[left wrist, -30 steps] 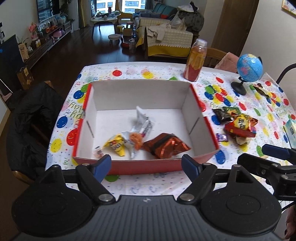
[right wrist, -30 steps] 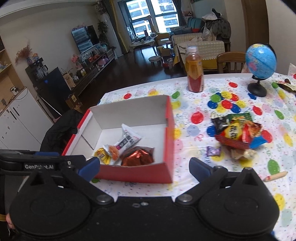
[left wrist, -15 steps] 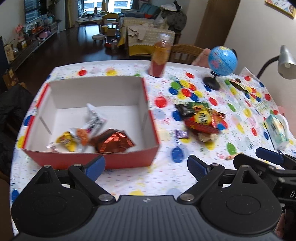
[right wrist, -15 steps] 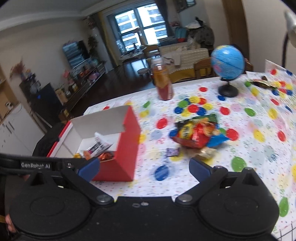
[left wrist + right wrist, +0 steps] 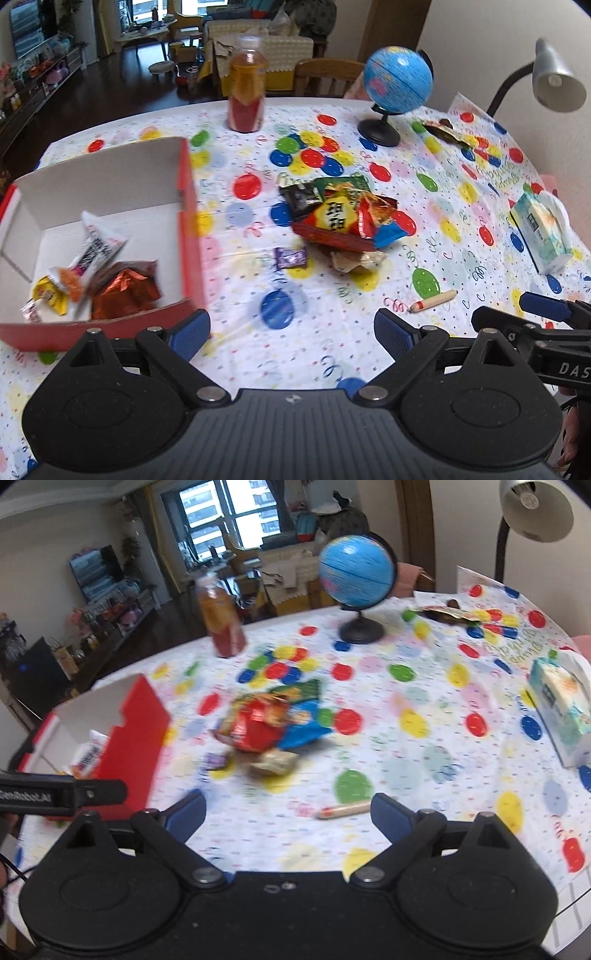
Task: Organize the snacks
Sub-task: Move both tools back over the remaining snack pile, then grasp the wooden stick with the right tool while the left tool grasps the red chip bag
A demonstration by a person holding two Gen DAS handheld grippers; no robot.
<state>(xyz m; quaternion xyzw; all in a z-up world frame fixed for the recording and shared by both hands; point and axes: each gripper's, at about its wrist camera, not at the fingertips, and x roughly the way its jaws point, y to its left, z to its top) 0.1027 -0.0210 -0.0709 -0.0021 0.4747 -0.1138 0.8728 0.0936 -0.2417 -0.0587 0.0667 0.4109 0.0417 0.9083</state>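
**Both tongs empty above the snack pile**

Ahead-left of the left gripper [image 5: 291, 328], whose blue-padded jaws stand wide apart on nothing, sits the red cardboard box with white inside [image 5: 188, 221], holding a white wrapper pointing away, a yellow packet and a crumpled copper foil bag [image 5: 125, 291]. Straight ahead lies the heap of loose snack bags [image 5: 343, 221], its top red-yellow bag's printing unreadable. The right gripper [image 5: 288, 812] is closing with nothing between its pads; a side bar reads "GenRobot.AI".
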